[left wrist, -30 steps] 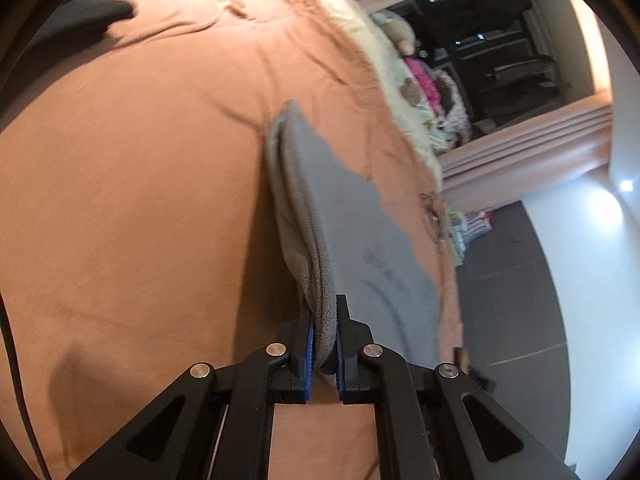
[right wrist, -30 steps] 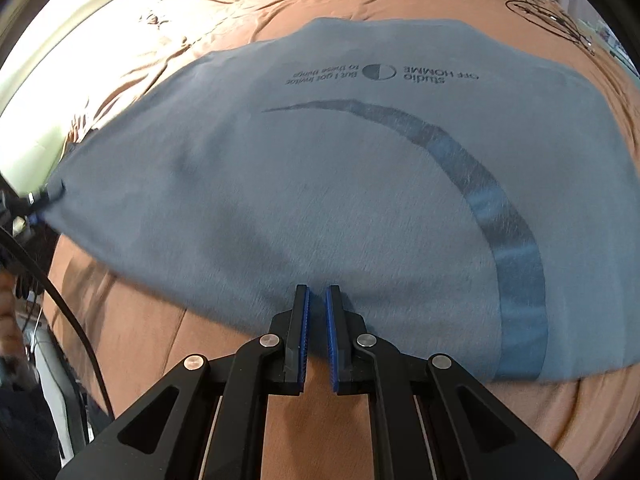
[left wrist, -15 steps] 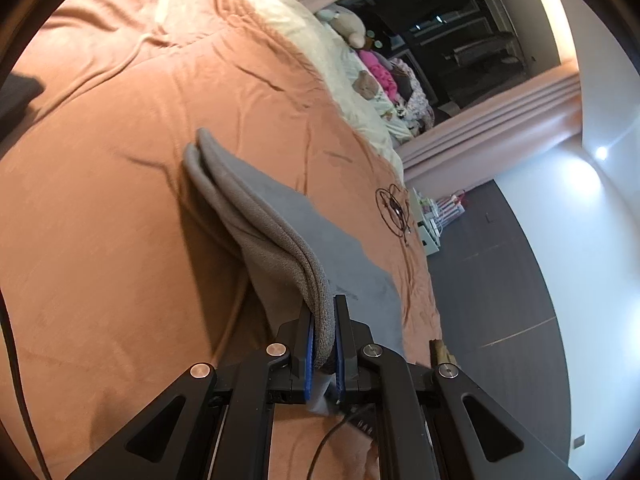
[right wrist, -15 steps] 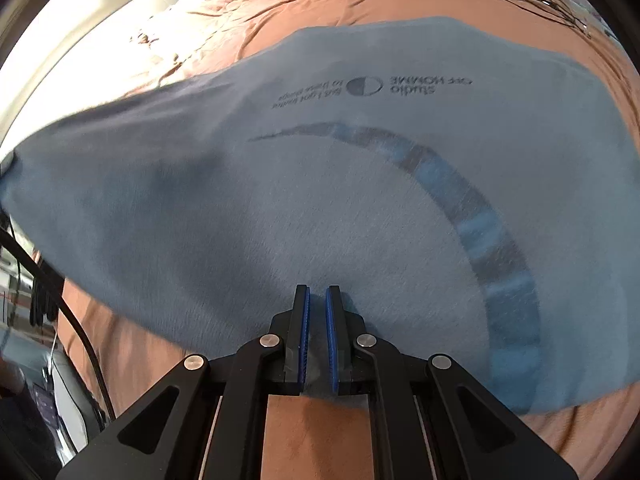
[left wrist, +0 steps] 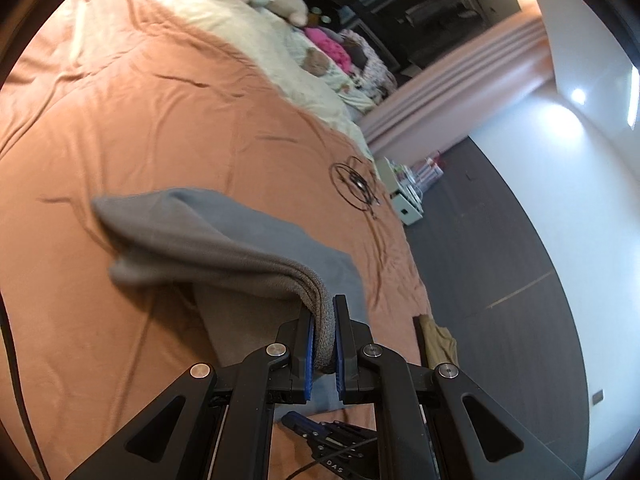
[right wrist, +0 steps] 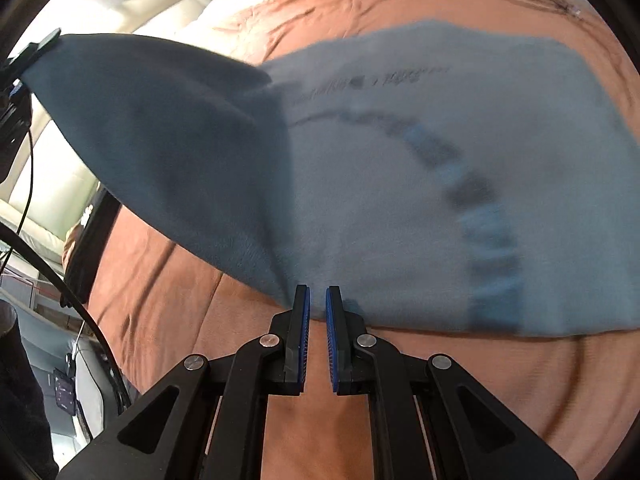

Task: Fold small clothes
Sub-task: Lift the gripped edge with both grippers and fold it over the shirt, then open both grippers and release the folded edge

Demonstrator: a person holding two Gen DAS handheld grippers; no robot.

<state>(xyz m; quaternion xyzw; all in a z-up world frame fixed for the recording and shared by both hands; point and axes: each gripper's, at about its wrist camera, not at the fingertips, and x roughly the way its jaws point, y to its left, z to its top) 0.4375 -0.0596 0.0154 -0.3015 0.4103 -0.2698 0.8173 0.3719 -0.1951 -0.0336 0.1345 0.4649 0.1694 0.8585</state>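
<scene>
Leftmost, in the left wrist view, a thick bunched edge of the grey-blue knit garment with a dark printed arc (left wrist: 224, 236) is being clamped between the blue pads of the left gripper (left wrist: 322, 344), and the cloth is being held up off the rust-orange quilted bedspread (left wrist: 140, 120), trailing forward and to the left of the claw. Further right on the bedspread, a coil of thin black wire (left wrist: 356, 182) is being shown lying apart from the garment. In the right wrist view, the lifted corner (right wrist: 160, 128) is being carried over the flat part of the garment. The right gripper (right wrist: 317, 336) is being held slightly parted with nothing between its pads, its tips just at the garment's near hem.
</scene>
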